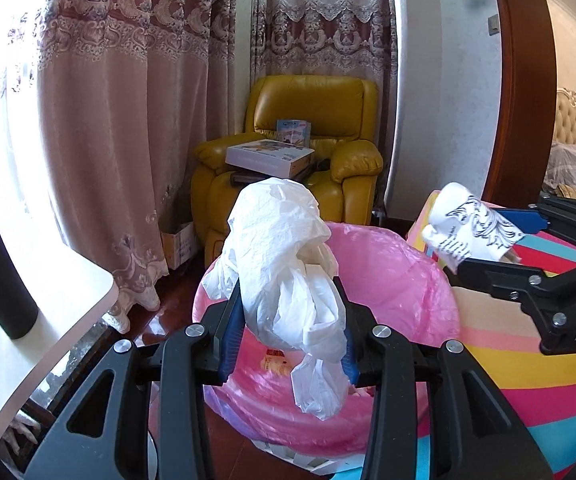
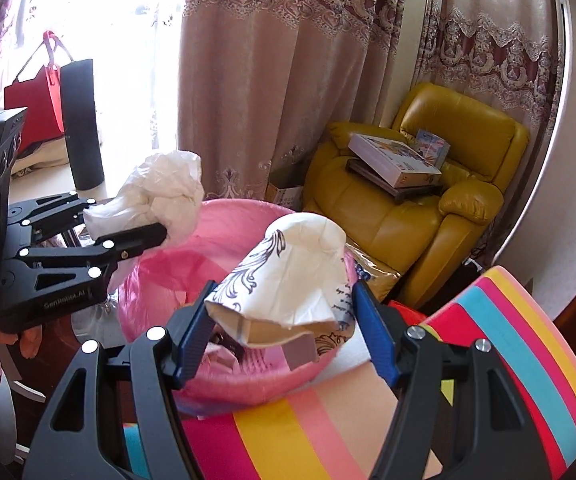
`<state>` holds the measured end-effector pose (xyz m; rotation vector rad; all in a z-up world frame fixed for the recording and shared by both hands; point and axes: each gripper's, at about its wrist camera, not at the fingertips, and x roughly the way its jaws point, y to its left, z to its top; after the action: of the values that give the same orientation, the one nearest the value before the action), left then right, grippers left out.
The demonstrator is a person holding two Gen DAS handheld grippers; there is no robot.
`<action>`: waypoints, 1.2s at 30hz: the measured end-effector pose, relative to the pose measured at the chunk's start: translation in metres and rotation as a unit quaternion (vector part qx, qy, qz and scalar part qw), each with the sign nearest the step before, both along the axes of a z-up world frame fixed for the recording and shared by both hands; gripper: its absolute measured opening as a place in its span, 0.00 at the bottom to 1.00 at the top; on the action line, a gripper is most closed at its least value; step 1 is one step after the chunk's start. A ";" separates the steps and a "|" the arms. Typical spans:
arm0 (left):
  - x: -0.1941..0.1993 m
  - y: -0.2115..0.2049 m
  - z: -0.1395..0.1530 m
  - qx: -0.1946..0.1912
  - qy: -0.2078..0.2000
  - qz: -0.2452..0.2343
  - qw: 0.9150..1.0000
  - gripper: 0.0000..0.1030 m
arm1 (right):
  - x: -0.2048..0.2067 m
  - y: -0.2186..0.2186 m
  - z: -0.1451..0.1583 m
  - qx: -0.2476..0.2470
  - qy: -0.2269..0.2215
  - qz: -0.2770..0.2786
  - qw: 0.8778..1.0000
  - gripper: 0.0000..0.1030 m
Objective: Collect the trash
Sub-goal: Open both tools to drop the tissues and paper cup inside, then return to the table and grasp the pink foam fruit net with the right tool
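A crumpled white plastic bag (image 1: 280, 232) sits between the blue pads of my left gripper (image 1: 288, 284), which is shut on it above the pink-lined trash bin (image 1: 399, 280). A creased white paper cup with black scrollwork (image 2: 295, 272) is pinched by my right gripper (image 2: 284, 292), over the near right rim of the bin (image 2: 228, 220). Each view shows the other hand: the right gripper (image 1: 499, 236) with the cup (image 1: 467, 224) at the right, the left gripper (image 2: 128, 220) with the bag (image 2: 164, 188) at the left. Some scraps lie inside the bin.
A yellow leather armchair (image 1: 311, 140) stacked with boxes stands behind the bin against long curtains (image 1: 128, 120). A rainbow-striped mat (image 2: 527, 340) lies at the right. At the left, a white table (image 1: 68, 300) carries a black cylinder (image 2: 82, 120) and a red bag (image 2: 36, 104).
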<state>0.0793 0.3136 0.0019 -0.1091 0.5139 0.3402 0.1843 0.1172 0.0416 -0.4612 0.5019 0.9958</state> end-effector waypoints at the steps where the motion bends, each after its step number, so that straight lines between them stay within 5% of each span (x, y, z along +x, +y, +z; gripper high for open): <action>1: 0.002 0.002 0.000 0.000 0.001 0.000 1.000 0.37 | 0.002 0.004 -0.001 0.003 0.000 0.002 1.000 0.64; 3: 0.008 0.005 0.001 0.002 0.000 -0.001 1.000 0.40 | 0.004 0.009 -0.001 0.012 0.005 0.007 1.000 0.67; 7: 0.012 0.010 -0.001 0.001 -0.010 0.024 1.000 0.83 | 0.012 0.006 0.001 0.033 0.010 -0.003 0.999 0.80; 18: 0.003 -0.051 -0.011 0.026 0.005 -0.013 1.000 0.87 | -0.019 -0.094 0.003 0.020 -0.024 -0.039 0.999 0.80; 36: 0.019 -0.178 -0.012 0.034 0.016 -0.135 0.990 0.87 | -0.037 -0.261 -0.022 0.053 0.032 -0.173 0.983 0.83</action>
<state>0.0981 0.1358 -0.0098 0.0319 0.5404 0.0943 0.1476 -0.1435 0.0198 -0.2357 0.5610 0.6992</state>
